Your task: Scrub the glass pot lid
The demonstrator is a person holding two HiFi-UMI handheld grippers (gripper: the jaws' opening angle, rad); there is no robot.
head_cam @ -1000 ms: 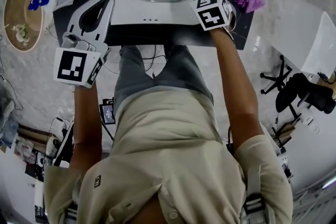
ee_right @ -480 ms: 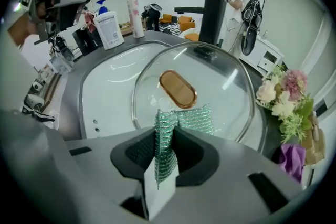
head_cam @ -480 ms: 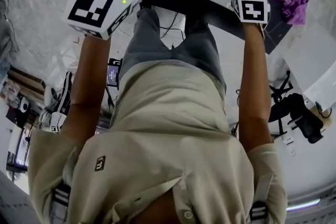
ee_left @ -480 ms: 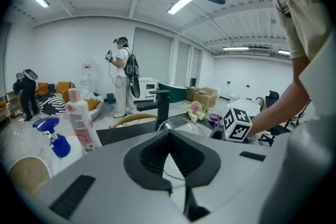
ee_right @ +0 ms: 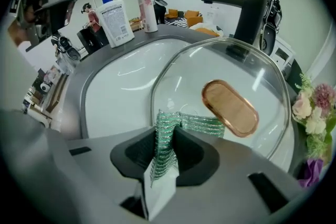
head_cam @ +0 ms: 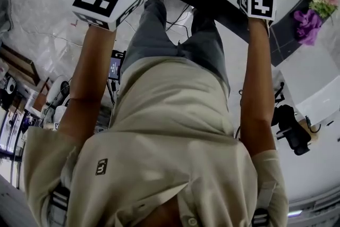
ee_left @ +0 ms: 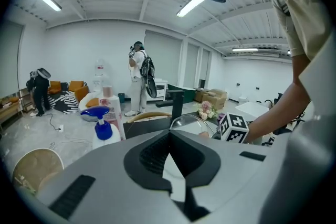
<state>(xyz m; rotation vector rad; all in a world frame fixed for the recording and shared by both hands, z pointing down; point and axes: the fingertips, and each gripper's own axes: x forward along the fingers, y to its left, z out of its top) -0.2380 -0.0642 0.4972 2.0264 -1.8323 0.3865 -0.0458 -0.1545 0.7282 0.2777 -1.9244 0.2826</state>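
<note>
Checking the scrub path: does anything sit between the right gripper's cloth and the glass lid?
Nothing visible does. The right gripper holds the green scrub cloth, whose free end appears to lie on the glass lid, just beside its copper handle.

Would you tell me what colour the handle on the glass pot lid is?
Copper-brown handle, clearest in the right gripper view.

My left gripper (ee_left: 169, 134) has its jaws together, nothing between them; blue-pump bottle (ee_left: 103, 132) far left, glass pot lid (ee_left: 185, 122) beyond, right
</note>
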